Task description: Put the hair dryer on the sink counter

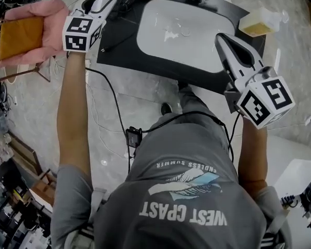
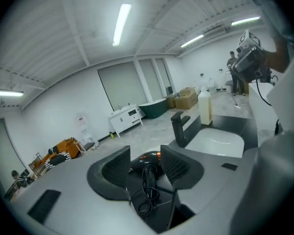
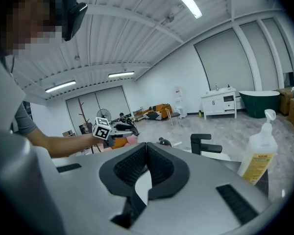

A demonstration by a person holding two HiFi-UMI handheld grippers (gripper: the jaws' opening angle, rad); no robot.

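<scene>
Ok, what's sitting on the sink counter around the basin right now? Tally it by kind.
hair dryer: 1
faucet: 1
spray bottle: 1
Total: 3

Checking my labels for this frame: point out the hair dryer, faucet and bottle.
hair dryer [image 2: 150,176], left gripper view, handle.
faucet [image 2: 180,129], left gripper view, upright body.
bottle [image 3: 255,163], right gripper view, label.
</scene>
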